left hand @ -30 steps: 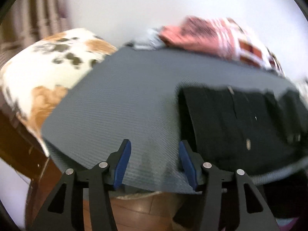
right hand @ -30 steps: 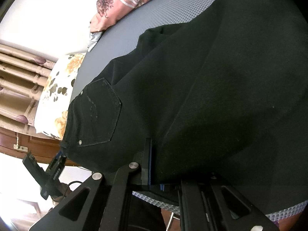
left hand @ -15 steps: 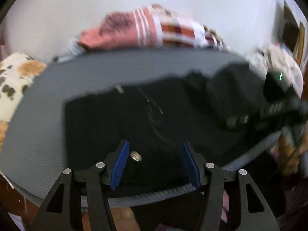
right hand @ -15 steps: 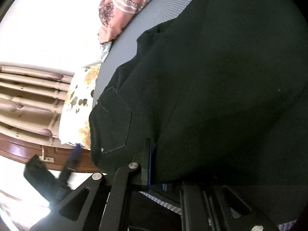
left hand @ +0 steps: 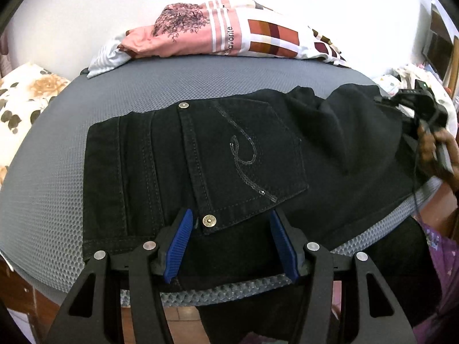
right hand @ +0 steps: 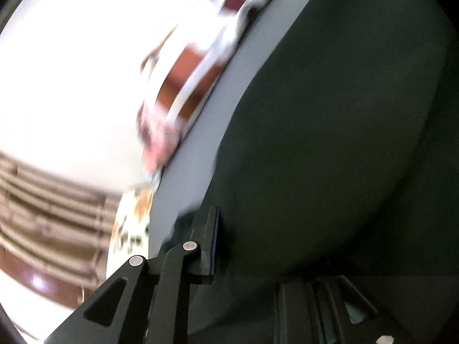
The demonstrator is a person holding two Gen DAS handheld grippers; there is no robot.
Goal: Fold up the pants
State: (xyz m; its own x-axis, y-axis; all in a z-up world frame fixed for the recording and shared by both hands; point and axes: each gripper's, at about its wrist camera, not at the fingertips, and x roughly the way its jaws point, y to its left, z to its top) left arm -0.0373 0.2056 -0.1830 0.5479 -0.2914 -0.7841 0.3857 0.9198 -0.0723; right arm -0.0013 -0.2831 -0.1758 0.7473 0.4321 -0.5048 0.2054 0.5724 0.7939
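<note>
Pants: the black pants [left hand: 229, 154] are lying flat on the grey mattress [left hand: 43, 200], with the back pocket [left hand: 252, 157] facing up and one part hanging over the near edge.
Left gripper: the left gripper [left hand: 229, 243] is hovering over the waist area with its jaws half apart, closing on nothing.
Right gripper: the right gripper [right hand: 246, 246] is blurred; its jaws have just been opening and black cloth is covering one finger, so I cannot tell whether it is gripping.
Behind: a pink patterned pillow [left hand: 218, 34] is lying at the far edge.

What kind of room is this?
Probably a bedroom: black pants lie on a grey mattress, with a floral pillow and a bundled patterned blanket against a white wall.
</note>
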